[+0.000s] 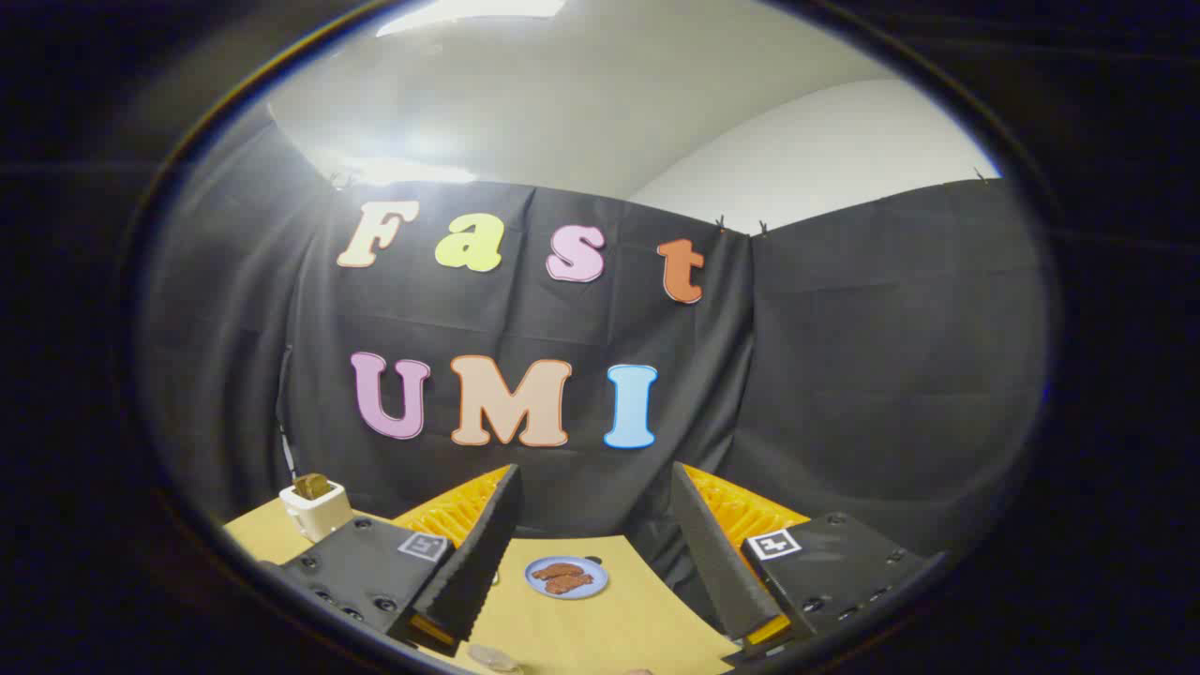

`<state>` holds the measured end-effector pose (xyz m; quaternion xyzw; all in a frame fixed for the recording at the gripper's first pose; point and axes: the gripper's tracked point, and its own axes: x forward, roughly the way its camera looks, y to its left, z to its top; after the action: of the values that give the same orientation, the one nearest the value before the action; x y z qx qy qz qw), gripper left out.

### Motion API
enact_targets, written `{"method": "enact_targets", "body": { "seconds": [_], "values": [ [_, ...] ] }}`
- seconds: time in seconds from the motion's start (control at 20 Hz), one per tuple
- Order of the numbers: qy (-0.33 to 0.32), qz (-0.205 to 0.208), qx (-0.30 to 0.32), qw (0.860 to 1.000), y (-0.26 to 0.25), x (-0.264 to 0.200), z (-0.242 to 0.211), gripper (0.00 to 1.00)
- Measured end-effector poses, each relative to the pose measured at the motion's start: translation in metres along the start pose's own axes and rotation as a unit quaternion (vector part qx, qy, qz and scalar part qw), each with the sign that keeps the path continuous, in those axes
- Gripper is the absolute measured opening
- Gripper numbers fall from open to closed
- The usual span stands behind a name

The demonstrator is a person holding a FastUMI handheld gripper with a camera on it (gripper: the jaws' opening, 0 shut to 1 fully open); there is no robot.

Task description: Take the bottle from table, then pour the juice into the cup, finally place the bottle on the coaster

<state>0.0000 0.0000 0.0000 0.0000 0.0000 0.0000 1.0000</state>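
Wooden table point(600, 628); jaws apart — empty

no readable text | gripper point(593, 525) square markers only | fingers apart

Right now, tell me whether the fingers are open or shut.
Open. The gripper fingers stand wide apart with nothing between them; the light wooden table and a small blue plate of brown food show through the gap.

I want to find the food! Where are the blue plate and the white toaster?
blue plate point(536, 584): gripper view, on its bare rim, between the open fingers.
white toaster point(319, 514): gripper view, on its front wall.
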Motion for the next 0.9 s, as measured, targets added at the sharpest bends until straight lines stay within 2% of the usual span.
{"method": "enact_targets", "body": {
  "seconds": [0.3,0.9],
  "values": [
    [-0.011,0.007,-0.003,1.0,-0.001,0.011,0.009,0.99],
    [-0.006,0.024,-0.009,1.0,-0.007,0.012,-0.001,0.99]
  ]
}}
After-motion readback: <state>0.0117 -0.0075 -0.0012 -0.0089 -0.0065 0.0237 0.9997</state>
